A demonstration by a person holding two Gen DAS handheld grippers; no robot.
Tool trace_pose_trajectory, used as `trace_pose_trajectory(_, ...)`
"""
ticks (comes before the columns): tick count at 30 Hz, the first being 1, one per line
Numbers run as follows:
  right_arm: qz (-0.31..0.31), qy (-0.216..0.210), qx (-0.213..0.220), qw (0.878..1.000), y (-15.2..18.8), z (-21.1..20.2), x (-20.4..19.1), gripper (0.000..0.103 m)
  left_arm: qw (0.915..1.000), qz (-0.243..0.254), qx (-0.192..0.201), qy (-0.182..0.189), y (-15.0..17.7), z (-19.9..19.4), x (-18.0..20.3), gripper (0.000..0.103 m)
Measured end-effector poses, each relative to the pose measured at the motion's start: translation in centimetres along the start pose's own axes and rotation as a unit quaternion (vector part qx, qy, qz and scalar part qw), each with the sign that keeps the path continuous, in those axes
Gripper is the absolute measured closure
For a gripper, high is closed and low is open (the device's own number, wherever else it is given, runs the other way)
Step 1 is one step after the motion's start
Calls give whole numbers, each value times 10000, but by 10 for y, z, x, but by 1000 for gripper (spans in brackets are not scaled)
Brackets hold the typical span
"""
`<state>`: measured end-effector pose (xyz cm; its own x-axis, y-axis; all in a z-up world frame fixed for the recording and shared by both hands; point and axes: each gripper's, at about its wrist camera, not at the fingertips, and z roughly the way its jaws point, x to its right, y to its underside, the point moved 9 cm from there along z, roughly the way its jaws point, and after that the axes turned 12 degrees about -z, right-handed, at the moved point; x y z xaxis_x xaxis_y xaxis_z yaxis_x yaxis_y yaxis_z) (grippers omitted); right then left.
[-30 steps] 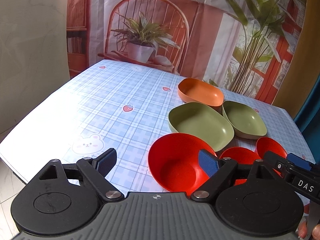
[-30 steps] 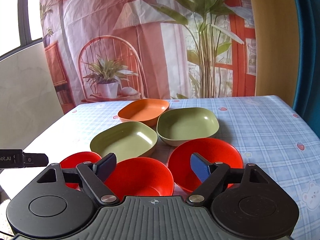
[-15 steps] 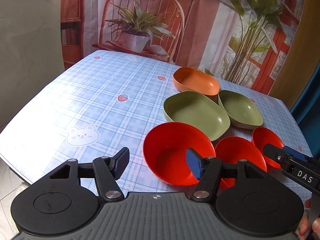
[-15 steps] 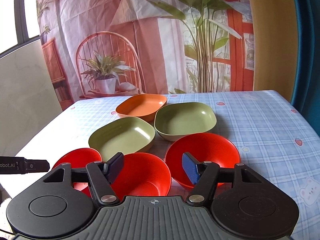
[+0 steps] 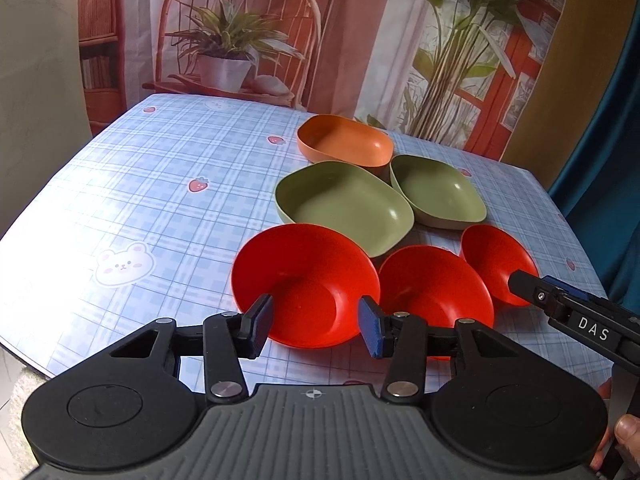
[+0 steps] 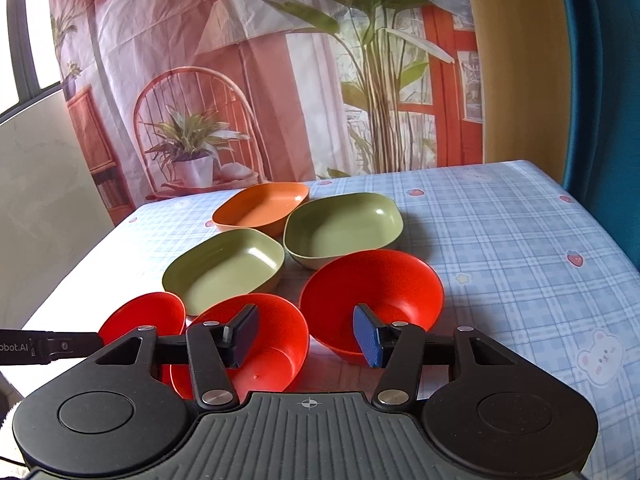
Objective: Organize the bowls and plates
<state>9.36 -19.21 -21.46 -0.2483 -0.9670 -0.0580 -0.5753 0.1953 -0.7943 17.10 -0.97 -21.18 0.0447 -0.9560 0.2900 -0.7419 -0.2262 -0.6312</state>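
From my left wrist camera, the left gripper hangs with jaws parted and empty over the near rim of the leftmost red bowl. Bare checked desk stretches left to its edge. I count three red bowls, two green dishes and one orange dish.

From my right wrist camera, the right gripper has jaws apart, holding nothing, between the middle red bowl and the rightmost red bowl. Open desk lies right.
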Motion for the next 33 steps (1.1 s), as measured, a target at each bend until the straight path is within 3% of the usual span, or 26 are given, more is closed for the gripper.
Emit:
trace_pose_trajectory(6, 58, -65, -31, 10000, 4, -1, 5, 62, 9996, 253, -77, 75, 7, 1, 15, 57)
trace_pose_trajectory(10, 0, -208, -163, 9997, 9, -1, -1, 70, 9979, 479, -191, 385, 14, 2, 32, 60)
trace_pose_trajectory(13, 47, -285, -211, 9994, 12, -1, -2, 72, 9959, 669, -338, 514, 21, 7, 43, 66)
trace_pose_trajectory(19, 143, -338, -271, 9990, 17, 0, 3, 73, 9923, 812, -670, 646, 35, 22, 55, 68)
trace_pose_trajectory(24, 183, -396, -336, 9985, 21, 4, 4, 73, 9922, 620, -895, 599, 38, 35, 51, 68)
trace_pose_trajectory(33, 254, -583, -418, 9971, 25, 15, 0, 74, 9930, 466, -900, 599, 30, 48, 54, 68)
